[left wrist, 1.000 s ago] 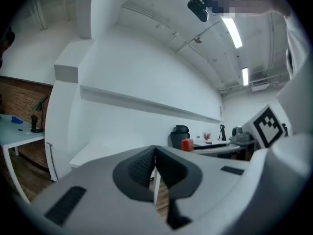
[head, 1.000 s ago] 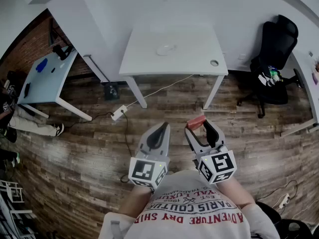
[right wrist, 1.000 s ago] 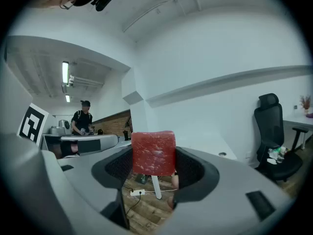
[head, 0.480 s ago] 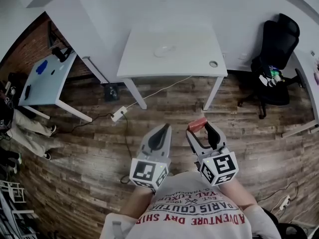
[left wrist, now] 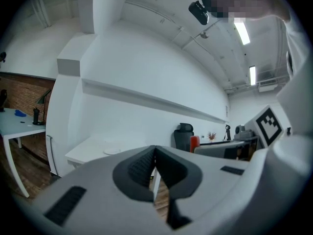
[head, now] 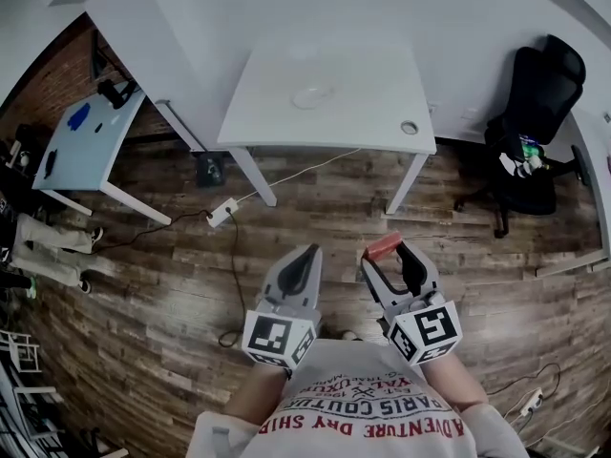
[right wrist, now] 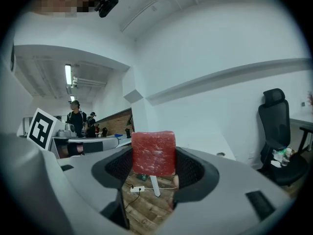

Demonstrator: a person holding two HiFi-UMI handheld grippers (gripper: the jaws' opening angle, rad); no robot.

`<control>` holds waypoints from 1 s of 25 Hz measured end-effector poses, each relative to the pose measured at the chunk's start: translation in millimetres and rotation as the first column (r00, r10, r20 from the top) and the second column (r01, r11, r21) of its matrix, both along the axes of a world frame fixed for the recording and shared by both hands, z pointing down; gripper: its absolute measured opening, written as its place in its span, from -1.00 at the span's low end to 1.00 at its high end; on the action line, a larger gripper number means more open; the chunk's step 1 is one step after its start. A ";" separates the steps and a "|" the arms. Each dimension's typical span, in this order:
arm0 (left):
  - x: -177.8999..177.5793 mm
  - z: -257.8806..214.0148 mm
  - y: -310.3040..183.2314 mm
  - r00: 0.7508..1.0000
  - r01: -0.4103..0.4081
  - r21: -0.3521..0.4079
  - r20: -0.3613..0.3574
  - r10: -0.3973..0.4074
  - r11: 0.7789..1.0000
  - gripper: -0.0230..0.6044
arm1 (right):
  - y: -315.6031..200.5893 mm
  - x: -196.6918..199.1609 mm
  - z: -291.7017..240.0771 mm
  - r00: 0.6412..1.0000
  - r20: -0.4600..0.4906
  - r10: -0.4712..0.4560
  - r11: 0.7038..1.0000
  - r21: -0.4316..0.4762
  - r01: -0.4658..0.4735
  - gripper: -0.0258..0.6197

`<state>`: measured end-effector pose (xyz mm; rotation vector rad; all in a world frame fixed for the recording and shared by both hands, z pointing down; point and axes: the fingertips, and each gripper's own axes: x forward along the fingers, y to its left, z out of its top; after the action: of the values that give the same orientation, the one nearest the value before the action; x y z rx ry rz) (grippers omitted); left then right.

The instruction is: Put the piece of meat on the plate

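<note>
A red block of meat (right wrist: 153,152) is clamped between the jaws of my right gripper (head: 389,254); in the head view the meat (head: 384,246) shows at the jaw tips, above the wooden floor. My left gripper (head: 304,260) is shut with nothing in it, its jaws meeting along one line in the left gripper view (left wrist: 155,166). A white plate (head: 313,95) lies on the white table (head: 372,113) well ahead of both grippers; the plate (left wrist: 112,151) is also seen far off past the left jaws.
A black office chair (head: 533,113) stands right of the table. A power strip (head: 221,212) and its cable lie on the floor by the table legs. A second table (head: 81,151) stands at the left, with a person's legs (head: 48,237) beside it.
The view has shifted slightly: table and plate sit a little further left and both grippers lower in the frame. The right gripper's hold on the meat is unchanged.
</note>
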<state>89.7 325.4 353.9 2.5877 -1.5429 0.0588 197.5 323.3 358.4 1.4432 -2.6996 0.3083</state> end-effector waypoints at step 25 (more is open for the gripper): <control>-164.0 1.8 -267.2 0.990 -0.135 -0.003 -0.043 0.134 0.991 -0.91 | -259.0 -163.9 1.3 0.993 -0.023 0.114 0.993 -0.031 -0.115 -0.06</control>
<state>-74.2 58.2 355.7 2.6667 -1.3507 0.0215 33.6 64.4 359.7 1.5862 -2.5884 0.3393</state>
